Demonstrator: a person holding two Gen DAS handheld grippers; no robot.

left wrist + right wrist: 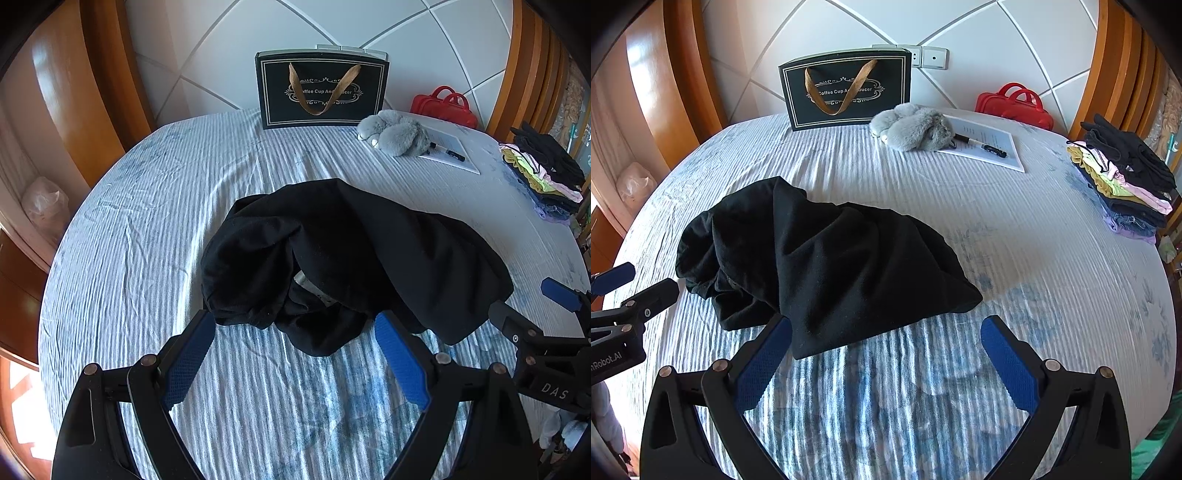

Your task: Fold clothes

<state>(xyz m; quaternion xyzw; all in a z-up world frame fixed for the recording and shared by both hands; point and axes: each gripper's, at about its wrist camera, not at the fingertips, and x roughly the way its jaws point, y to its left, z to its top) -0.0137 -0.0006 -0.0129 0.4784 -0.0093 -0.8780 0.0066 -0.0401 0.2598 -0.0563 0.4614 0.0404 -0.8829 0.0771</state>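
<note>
The black garment [343, 258] lies crumpled mid-bed, its long axis running left to right just ahead of both tongs. The left gripper [295, 354] and right gripper [886, 354] are spread wide and hold nothing. Each sits at the garment's near hem, neither clearly nearer; folded clothes [1126, 181] are stacked at the bed's [997, 229] right edge.

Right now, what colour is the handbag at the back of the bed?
Red; the handbag shows best in the right wrist view.
</note>
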